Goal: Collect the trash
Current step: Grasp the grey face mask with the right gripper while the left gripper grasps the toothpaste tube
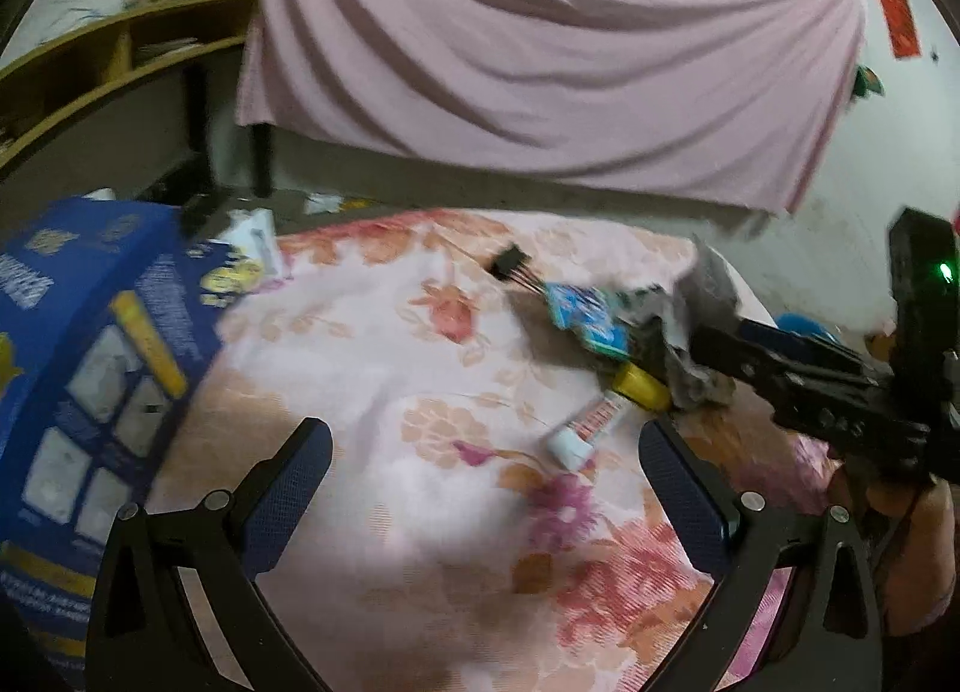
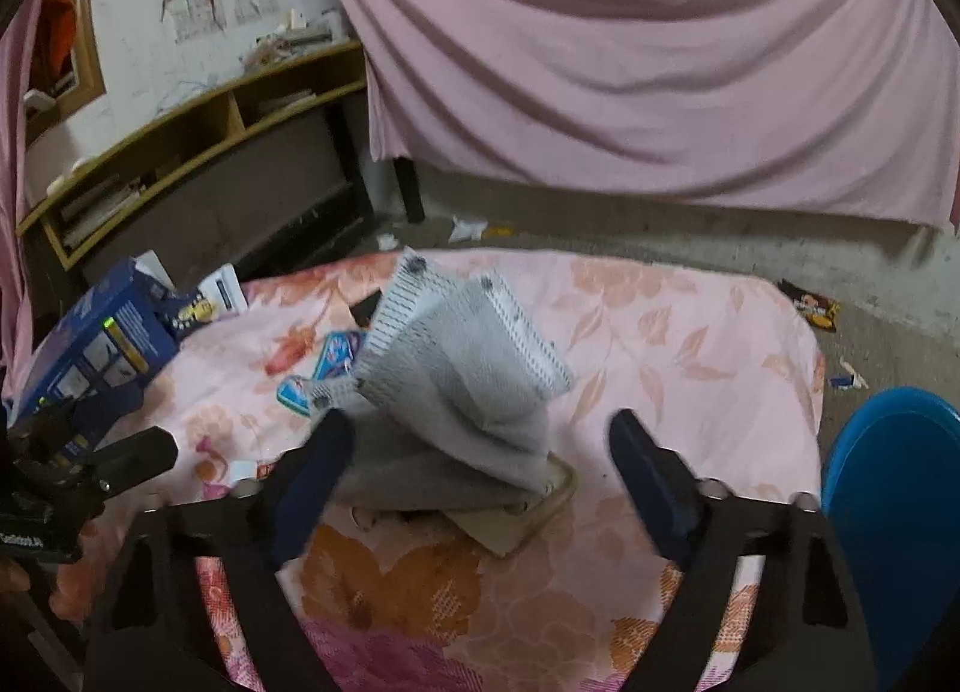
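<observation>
Tongs on both sides angled downward over a tabletop (image 1: 372,344) draped in pink floral cloth.

Left tongs (image 1: 486,488): spread wide, nothing between the blue pads, hovering above bare cloth. Just ahead and slightly toward the right pad, a small red-and-white tube (image 1: 585,431) with a white cap, lying flat. Beyond it a yellow piece (image 1: 642,386), then a blue wrapper (image 1: 585,317) and a black connector with thin wires (image 1: 510,263). Off to the left edge, a blue printed box (image 1: 102,368), tilted.

Right tongs (image 2: 483,458): partly open, gripping nothing. Seen from the left wrist, reaching in from the right with a hand (image 1: 906,518) under the handle. Between and just past the pads, a crumpled grey knitted cloth (image 2: 456,380) with ribbed white edges, heaped on the tabletop; left finger (image 2: 318,464) close against its lower fold, contact unclear through blur; right finger well apart from it. Under the cloth, a flat brown cardboard scrap (image 2: 528,524). Blue wrappers to the left of the cloth. Blue bin rim (image 2: 894,488) at far right, beside the tabletop.
</observation>
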A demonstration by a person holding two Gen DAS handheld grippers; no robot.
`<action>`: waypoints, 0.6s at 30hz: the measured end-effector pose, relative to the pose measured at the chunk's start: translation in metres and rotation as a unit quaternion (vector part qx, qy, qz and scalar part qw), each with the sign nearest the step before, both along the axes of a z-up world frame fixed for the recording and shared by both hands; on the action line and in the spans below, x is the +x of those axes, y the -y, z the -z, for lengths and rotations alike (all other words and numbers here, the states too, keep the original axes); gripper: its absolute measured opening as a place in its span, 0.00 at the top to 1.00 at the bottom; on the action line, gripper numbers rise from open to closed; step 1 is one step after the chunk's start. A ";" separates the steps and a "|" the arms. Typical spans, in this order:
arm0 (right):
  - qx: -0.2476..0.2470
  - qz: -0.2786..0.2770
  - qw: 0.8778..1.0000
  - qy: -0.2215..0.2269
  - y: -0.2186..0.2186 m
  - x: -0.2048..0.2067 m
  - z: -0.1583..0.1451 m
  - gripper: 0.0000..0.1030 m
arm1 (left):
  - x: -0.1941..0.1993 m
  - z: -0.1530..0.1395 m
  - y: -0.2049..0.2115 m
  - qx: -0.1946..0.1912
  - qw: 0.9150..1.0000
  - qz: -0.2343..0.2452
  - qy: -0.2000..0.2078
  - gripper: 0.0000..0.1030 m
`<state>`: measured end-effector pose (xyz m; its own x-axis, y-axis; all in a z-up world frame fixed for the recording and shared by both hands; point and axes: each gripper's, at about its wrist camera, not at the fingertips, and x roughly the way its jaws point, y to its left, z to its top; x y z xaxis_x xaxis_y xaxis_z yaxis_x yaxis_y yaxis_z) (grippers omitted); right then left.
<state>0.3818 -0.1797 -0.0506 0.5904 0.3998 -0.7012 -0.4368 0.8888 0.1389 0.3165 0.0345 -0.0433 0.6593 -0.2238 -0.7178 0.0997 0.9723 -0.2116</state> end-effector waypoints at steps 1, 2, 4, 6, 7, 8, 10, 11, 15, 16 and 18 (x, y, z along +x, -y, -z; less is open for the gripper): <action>0.002 -0.001 1.000 -0.005 0.001 0.001 0.001 0.32 | 0.002 0.001 0.003 0.002 1.000 0.010 -0.004 0.07; 0.004 -0.002 1.000 -0.011 0.002 0.002 0.003 0.38 | 0.004 0.003 0.009 0.008 1.000 0.026 -0.010 0.11; 0.009 -0.005 1.000 -0.024 0.006 0.005 0.005 0.53 | 0.009 0.007 0.019 0.020 0.998 0.049 -0.021 0.17; 0.014 -0.002 0.999 -0.036 0.010 0.007 0.008 0.66 | 0.014 0.011 0.029 0.035 0.996 0.069 -0.031 0.21; 0.018 -0.001 0.999 -0.040 0.012 0.007 0.009 0.68 | 0.016 0.013 0.034 0.043 0.995 0.078 -0.033 0.23; 0.024 -0.001 0.999 -0.042 0.015 0.008 0.009 0.73 | 0.019 0.014 0.039 0.054 0.994 0.087 -0.034 0.27; 0.035 0.001 0.999 -0.040 0.021 0.007 0.007 0.82 | 0.025 0.016 0.047 0.070 0.992 0.100 -0.034 0.35; 0.041 0.003 0.998 -0.037 0.023 0.007 0.006 0.88 | 0.028 0.017 0.051 0.080 0.991 0.104 -0.035 0.38; 0.053 0.002 0.998 -0.027 0.029 0.004 0.002 0.94 | 0.040 0.020 0.063 0.104 0.986 0.124 -0.037 0.50; 0.057 0.003 0.998 -0.025 0.031 0.004 0.001 0.94 | 0.042 0.022 0.064 0.106 0.985 0.129 -0.039 0.56; 0.060 0.006 0.998 -0.024 0.033 0.004 0.001 0.95 | 0.046 0.027 0.067 0.110 0.984 0.137 -0.043 0.65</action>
